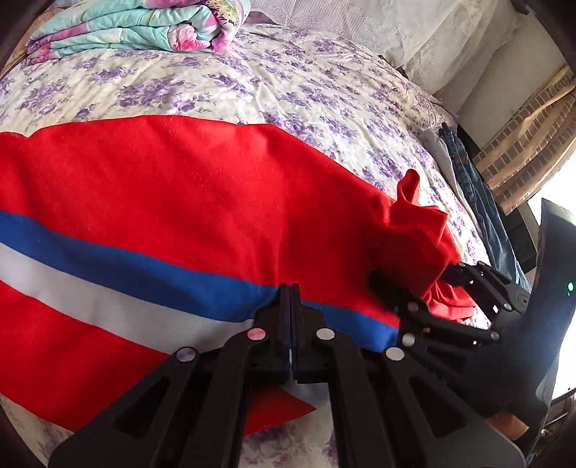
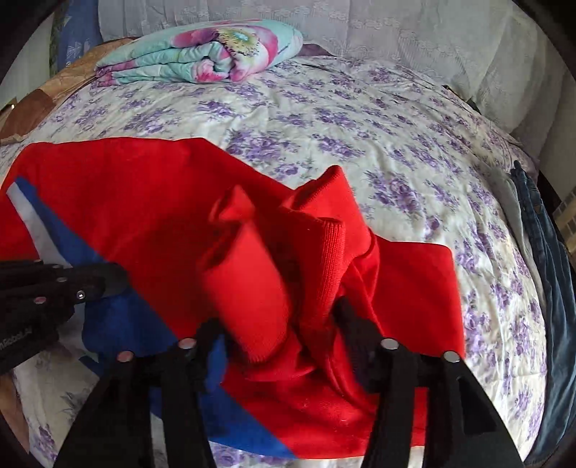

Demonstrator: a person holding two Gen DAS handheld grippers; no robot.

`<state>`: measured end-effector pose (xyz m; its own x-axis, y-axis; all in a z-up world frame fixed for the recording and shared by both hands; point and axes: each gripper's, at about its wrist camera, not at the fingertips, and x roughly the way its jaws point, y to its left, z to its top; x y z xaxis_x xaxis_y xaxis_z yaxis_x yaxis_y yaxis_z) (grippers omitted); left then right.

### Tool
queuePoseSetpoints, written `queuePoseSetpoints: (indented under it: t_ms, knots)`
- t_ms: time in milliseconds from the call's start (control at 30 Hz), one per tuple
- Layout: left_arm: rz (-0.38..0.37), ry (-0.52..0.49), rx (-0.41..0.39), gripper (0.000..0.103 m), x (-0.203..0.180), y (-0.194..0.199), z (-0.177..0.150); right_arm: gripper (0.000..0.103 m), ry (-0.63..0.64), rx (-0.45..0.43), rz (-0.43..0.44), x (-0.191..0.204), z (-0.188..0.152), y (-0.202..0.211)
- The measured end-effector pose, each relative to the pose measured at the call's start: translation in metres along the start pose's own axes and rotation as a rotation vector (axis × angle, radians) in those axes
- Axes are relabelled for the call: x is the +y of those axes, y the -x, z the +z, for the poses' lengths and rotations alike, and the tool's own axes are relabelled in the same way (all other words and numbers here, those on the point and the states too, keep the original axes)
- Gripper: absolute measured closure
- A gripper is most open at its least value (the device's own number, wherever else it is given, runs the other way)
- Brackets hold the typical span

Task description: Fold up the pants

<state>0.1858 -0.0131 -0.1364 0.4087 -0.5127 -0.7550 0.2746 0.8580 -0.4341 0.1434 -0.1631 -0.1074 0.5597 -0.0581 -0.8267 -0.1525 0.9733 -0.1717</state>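
Observation:
Red pants point(image 1: 162, 180) with a blue and a white side stripe lie spread on a bed. My left gripper point(image 1: 290, 288) is shut on the pants at the blue stripe point(image 1: 151, 266). My right gripper point(image 2: 279, 316) has its fingers apart around a bunched red ribbed cuff or waistband point(image 2: 273, 259); whether it pinches the cloth is unclear. The right gripper also shows in the left wrist view point(image 1: 417, 284), just right of the left one. The left gripper shows at the left edge of the right wrist view point(image 2: 115, 280).
The bed has a white sheet with purple flowers point(image 1: 252, 82). A folded floral blanket point(image 2: 205, 54) lies at the far side. Folded jeans point(image 2: 547, 244) lie along the right edge of the bed. White lace pillows point(image 2: 396, 28) sit at the head.

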Motion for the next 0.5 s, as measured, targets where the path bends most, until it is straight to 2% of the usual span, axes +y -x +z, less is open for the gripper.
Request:
queuePoseSetpoints:
  t_ms: [67,167,233,267,300,367,433,500]
  knots:
    - [-0.034,0.024,0.005,0.102,0.005,0.0,0.001,0.036,0.0,0.006,0.055,0.001,0.001,0.016]
    - [-0.069,0.05,0.01,0.102,0.01,0.0,0.001,0.036,-0.03,-0.053,0.138,-0.008,0.009,0.05]
    - [-0.065,0.047,0.007,0.102,0.009,0.0,0.001,0.037,-0.081,-0.089,0.148,-0.02,0.014,0.064]
    - [-0.06,0.044,0.006,0.102,0.008,0.0,0.001,0.046,-0.106,-0.096,0.137,-0.027,0.016,0.064]
    - [-0.058,0.043,0.005,0.102,0.008,0.0,0.001,0.063,-0.125,-0.094,0.121,-0.031,0.018,0.061]
    - [-0.059,0.043,0.005,0.102,0.007,0.0,0.001,0.076,-0.154,-0.049,0.145,-0.038,0.018,0.045]
    - [-0.058,0.043,0.004,0.102,0.007,0.0,0.001,0.076,-0.174,0.011,0.232,-0.037,0.014,0.024]
    - [-0.058,0.044,0.004,0.102,0.007,0.0,0.001,0.076,-0.145,0.044,0.239,-0.027,0.009,0.01]
